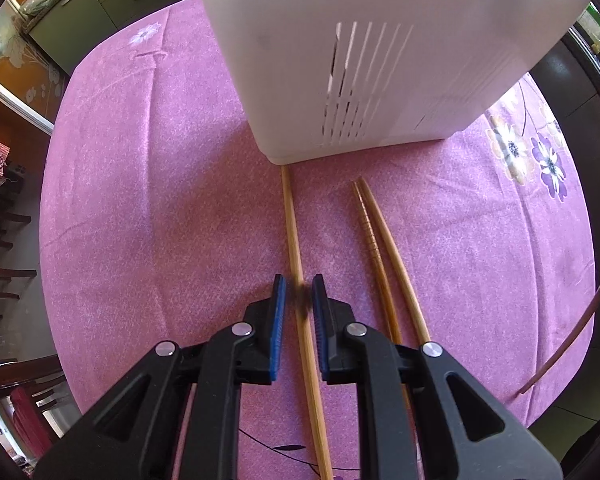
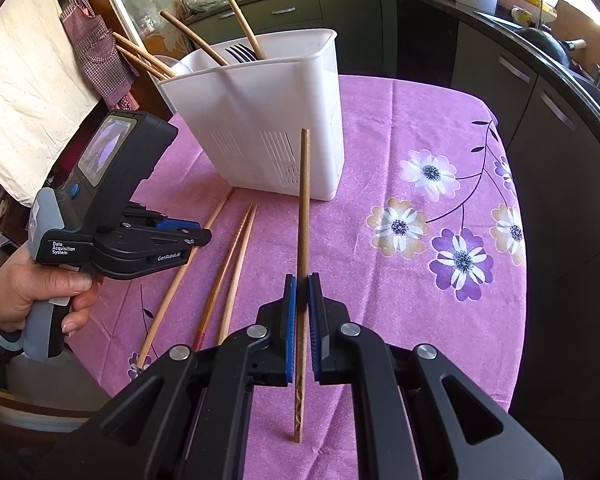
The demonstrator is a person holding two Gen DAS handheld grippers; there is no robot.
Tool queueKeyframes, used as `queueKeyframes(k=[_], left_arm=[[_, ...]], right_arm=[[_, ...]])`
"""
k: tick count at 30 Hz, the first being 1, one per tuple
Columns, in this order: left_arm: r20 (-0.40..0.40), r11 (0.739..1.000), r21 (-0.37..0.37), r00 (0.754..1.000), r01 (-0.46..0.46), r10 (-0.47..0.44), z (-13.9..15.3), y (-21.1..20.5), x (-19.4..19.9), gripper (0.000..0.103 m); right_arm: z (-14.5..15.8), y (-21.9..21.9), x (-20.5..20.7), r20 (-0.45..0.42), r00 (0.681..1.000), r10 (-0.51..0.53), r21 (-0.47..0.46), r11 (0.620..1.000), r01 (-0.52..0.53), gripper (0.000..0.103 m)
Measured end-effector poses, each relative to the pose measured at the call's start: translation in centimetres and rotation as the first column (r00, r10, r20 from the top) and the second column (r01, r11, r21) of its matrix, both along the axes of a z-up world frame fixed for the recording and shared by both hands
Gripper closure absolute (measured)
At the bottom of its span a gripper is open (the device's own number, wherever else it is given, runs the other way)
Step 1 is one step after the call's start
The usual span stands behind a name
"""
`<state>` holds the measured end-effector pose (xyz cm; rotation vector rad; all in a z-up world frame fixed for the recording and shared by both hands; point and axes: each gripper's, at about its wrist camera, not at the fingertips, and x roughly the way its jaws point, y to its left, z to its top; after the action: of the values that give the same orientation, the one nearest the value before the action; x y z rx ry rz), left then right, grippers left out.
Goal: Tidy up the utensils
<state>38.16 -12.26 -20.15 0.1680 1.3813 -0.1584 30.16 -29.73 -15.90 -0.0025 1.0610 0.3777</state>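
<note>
A white slotted utensil holder (image 2: 268, 120) stands on the purple tablecloth (image 2: 400, 128); it holds several chopsticks and a fork (image 2: 242, 54). It also shows in the left wrist view (image 1: 360, 52). Three chopsticks lie in front of it. My left gripper (image 1: 299, 294) is open, its jaws either side of the leftmost lying chopstick (image 1: 296, 240), low over the cloth. The other two chopsticks (image 1: 380, 240) lie just right. My right gripper (image 2: 301, 292) is shut on a brown chopstick (image 2: 303, 208) and holds it above the cloth.
The tablecloth (image 1: 140, 200) has flower prints at the right (image 2: 460, 260). Dark kitchen cabinets (image 2: 500, 72) ring the far and right sides. An apron (image 2: 100, 56) hangs at left. The table edge is near at left.
</note>
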Motion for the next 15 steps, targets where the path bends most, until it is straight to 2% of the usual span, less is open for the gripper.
queueKeyframes(k=[1, 3, 6, 10, 15], left_arm=[[-0.005, 1.000, -0.004, 1.000, -0.002, 0.002, 0.0, 0.0, 0.0, 0.090], [-0.019, 1.000, -0.021, 1.000, 0.004, -0.005, -0.1, 0.0, 0.1, 0.096], [-0.007, 1.000, -0.022, 1.000, 0.019, -0.019, 0.2, 0.3, -0.5, 0.097], [0.069, 0.998, -0.051, 0.997, 0.029, -0.025, 3.0, 1.4, -2.3, 0.097], [0.204, 0.994, -0.086, 0.978, 0.061, -0.043, 7.8, 2.8, -5.2, 0.097]], right_arm=[[0.0, -0.1, 0.0, 0.001, 1.000, -0.001, 0.003, 1.000, 0.001, 0.096], [0.0, -0.2, 0.0, 0.003, 1.000, -0.001, 0.009, 1.000, 0.001, 0.096], [0.3, -0.3, -0.2, 0.013, 1.000, -0.005, 0.024, 1.000, 0.005, 0.096], [1.1, -0.5, -0.6, 0.036, 0.999, -0.008, 0.039, 0.999, 0.007, 0.096], [2.3, -0.4, -1.4, 0.078, 0.997, -0.013, 0.048, 0.999, 0.009, 0.096]])
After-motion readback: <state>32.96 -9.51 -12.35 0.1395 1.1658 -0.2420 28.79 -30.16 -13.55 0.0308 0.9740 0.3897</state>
